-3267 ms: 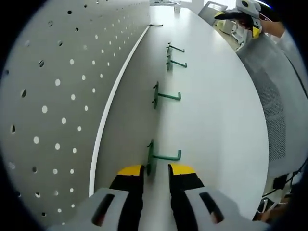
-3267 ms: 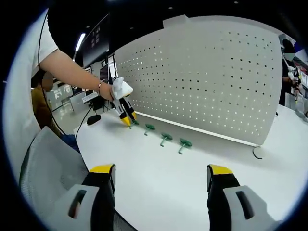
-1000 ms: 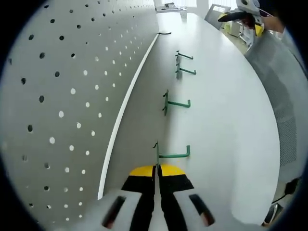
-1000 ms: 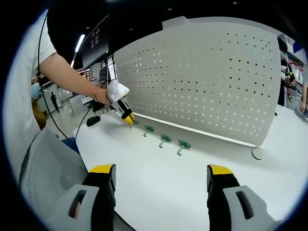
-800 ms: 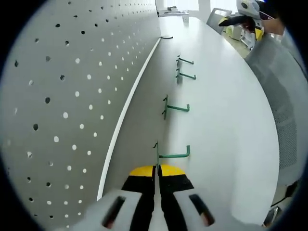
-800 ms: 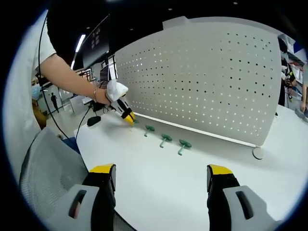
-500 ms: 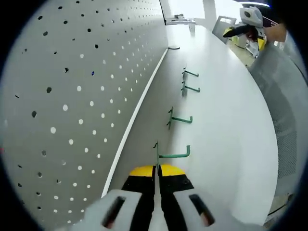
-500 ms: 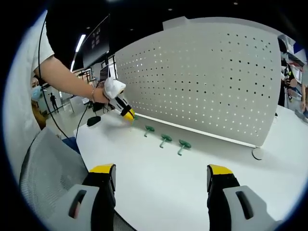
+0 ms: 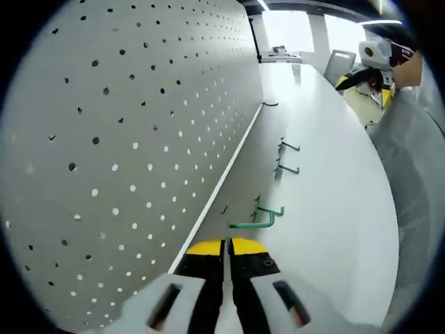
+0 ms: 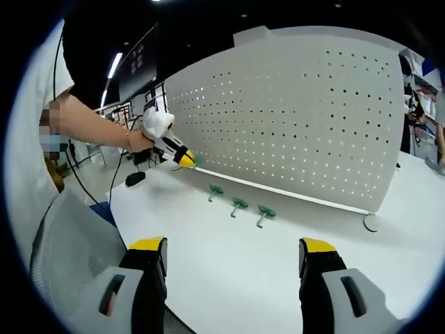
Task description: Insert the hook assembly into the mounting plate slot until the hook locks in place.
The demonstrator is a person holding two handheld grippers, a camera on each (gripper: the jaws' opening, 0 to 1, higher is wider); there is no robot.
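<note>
My left gripper (image 9: 228, 243) is shut on a green hook (image 9: 253, 223), whose arm points right just beyond the yellow fingertips. It is held in the air close to the white pegboard (image 9: 125, 139). In the right gripper view a hand holds that left gripper (image 10: 182, 158) above the table, near the pegboard (image 10: 299, 118) and its lower left part. Three more green hooks (image 10: 239, 203) lie in a row on the white table (image 10: 278, 264) in front of the board. My right gripper (image 10: 231, 254) stands open over the table's near side with nothing between its fingers.
A grey mesh chair back (image 10: 62, 257) stands at the lower left. A small black object (image 10: 135, 178) lies on the table's left end and a round foot (image 10: 372, 221) lies by the board's right end. In the left gripper view the right gripper (image 9: 365, 69) shows far off at the upper right.
The left gripper, open around the nearest hook 3.3 s ago, has shut on it and lifted it off the table toward the pegboard. The right gripper has stayed put.
</note>
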